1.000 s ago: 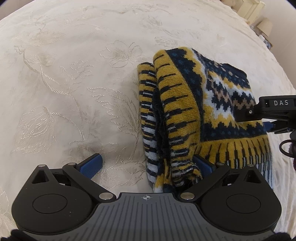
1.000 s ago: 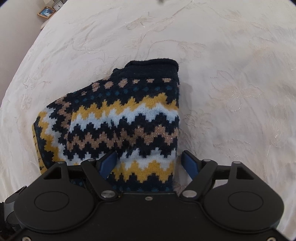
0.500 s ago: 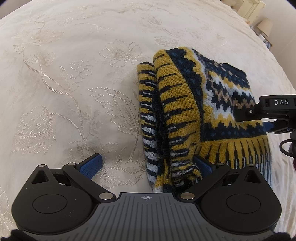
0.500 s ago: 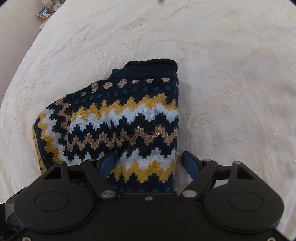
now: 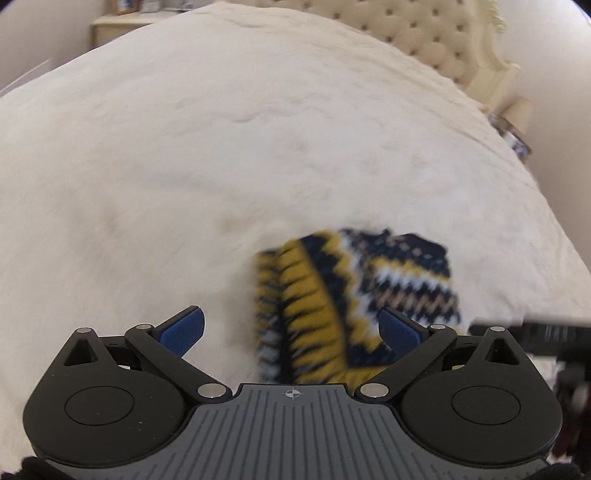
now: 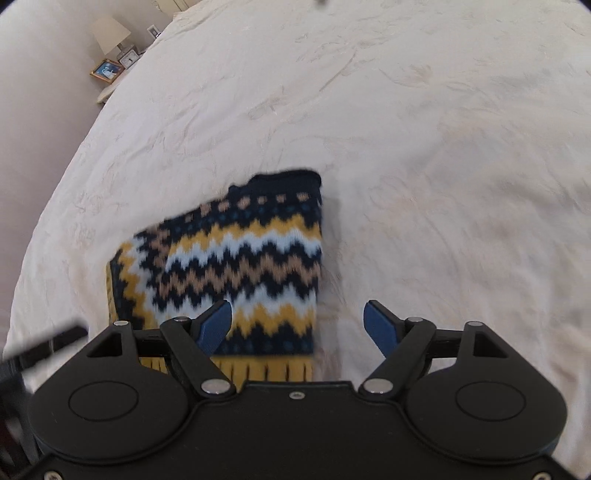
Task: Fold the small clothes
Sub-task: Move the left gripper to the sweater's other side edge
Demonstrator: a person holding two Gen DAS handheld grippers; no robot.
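Note:
A small knitted sweater [image 5: 354, 288] in navy, yellow, white and tan zigzags lies folded on the cream bedspread [image 5: 184, 166]. It also shows in the right wrist view [image 6: 240, 258]. My left gripper [image 5: 291, 332] is open and empty, raised above the sweater's striped hem. My right gripper [image 6: 297, 326] is open and empty, raised above the sweater's near right corner. Both views are blurred by motion.
A tufted cream headboard [image 5: 424, 40] and a bedside lamp [image 5: 517, 110] stand beyond the bed in the left wrist view. A lamp [image 6: 110, 33] and a framed photo [image 6: 106, 70] sit on a nightstand in the right wrist view.
Both grippers have pulled up and back from the sweater, so it looks smaller and more of the bed and room shows. Both jaws stay open.

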